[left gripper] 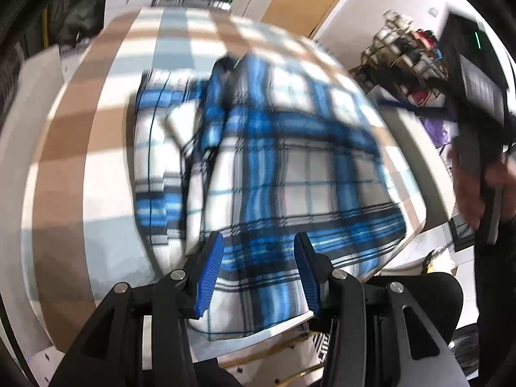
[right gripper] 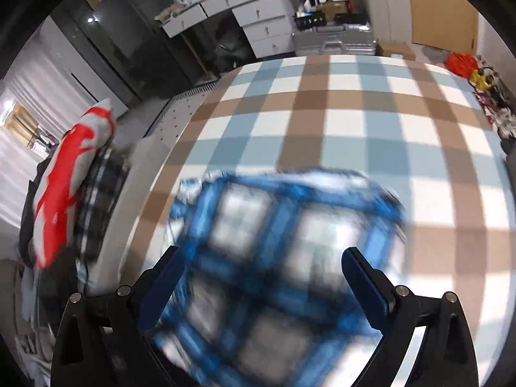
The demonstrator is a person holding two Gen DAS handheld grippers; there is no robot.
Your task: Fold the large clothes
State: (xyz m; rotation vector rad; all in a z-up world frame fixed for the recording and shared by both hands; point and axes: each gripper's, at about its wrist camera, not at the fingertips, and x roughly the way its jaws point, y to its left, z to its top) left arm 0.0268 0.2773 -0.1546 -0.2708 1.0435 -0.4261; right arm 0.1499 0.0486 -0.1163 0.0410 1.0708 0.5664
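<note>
A blue, white and black plaid shirt [left gripper: 290, 174] lies partly folded on a table with a brown, blue and white checked cloth [left gripper: 64, 148]. My left gripper [left gripper: 258, 242] is open, its blue pads either side of the shirt's near hem, just above it. In the right wrist view the shirt [right gripper: 277, 245] is blurred by motion below my right gripper [right gripper: 264, 254], which is wide open and empty over it. The checked cloth [right gripper: 354, 113] stretches beyond. The right gripper's body and the hand holding it show at the right edge of the left wrist view [left gripper: 477, 148].
A pile of clothes, red-and-white on top [right gripper: 64, 174], sits off the table's left edge. Drawers [right gripper: 264, 22] and a metal case [right gripper: 335, 42] stand behind the table. A cluttered rack [left gripper: 406, 54] is at the right. A black chair [left gripper: 419, 293] is near the table's front edge.
</note>
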